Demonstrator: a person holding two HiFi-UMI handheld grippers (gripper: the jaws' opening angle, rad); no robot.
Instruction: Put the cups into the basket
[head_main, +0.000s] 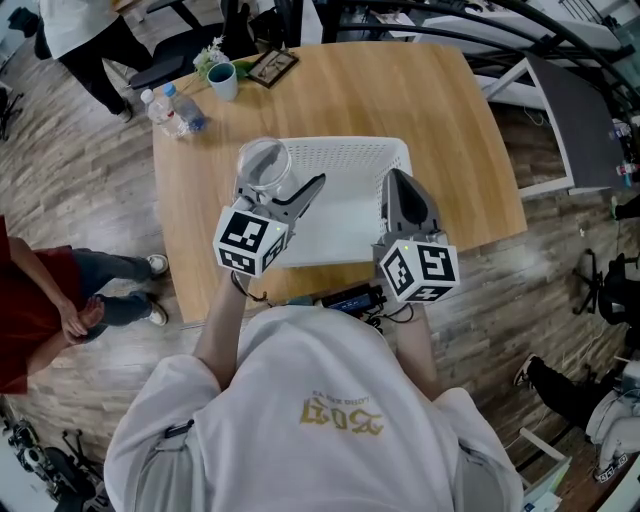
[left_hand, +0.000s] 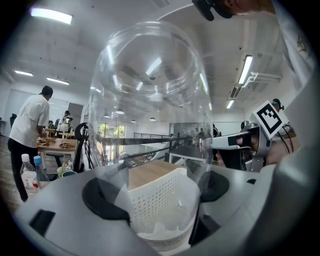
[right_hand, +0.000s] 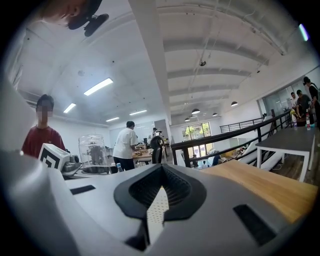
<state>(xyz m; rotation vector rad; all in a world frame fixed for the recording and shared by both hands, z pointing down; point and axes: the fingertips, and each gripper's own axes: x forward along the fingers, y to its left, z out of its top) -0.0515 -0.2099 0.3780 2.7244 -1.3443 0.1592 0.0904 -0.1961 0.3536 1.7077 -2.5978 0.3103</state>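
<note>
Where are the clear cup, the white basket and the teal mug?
clear cup (head_main: 264, 166): head view, on its transparent body.
white basket (head_main: 350, 152): head view, on the perforated far wall.
teal mug (head_main: 223, 80): head view, on its side.

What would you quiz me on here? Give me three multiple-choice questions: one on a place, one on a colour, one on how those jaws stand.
1. Where is the clear plastic cup?
A) between the left gripper's jaws
B) lying on the floor
C) on a chair

2. What colour is the basket?
A) blue
B) white
C) black

3. How do the right gripper's jaws stand?
A) wide apart
B) closed on a cup
C) shut, empty

Answers: A, the left gripper view shows the pads on the cup's sides; B, its perforated walls are white; C, the right gripper view shows the jaws meeting with nothing between.
</note>
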